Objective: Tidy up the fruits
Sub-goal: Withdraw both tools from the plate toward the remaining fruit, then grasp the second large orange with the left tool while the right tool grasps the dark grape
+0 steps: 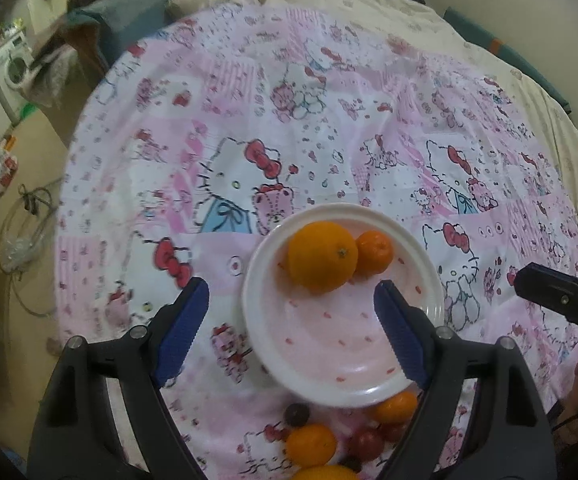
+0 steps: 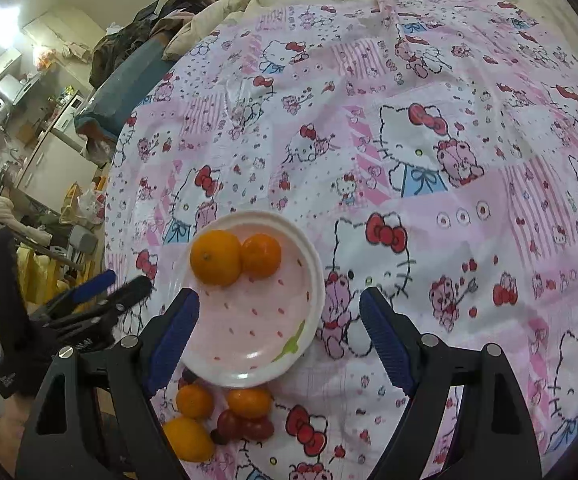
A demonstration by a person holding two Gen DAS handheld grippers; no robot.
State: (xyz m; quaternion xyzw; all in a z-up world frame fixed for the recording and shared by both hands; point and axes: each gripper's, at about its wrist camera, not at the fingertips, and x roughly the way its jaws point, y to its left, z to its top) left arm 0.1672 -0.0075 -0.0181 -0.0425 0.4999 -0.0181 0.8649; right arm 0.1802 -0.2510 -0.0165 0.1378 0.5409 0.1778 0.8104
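Both grippers, left and right, hang empty, fingers wide apart. Plate holds two oranges. Loose fruit sits at plate's 6 o'clock. Best take one piece at a time, centre it between fingers, close gently on tomatoes.

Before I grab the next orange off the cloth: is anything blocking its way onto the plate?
Nothing visible does. The loose oranges lie just off the plate's near rim, and the near half is bare; two oranges sit at the far side.
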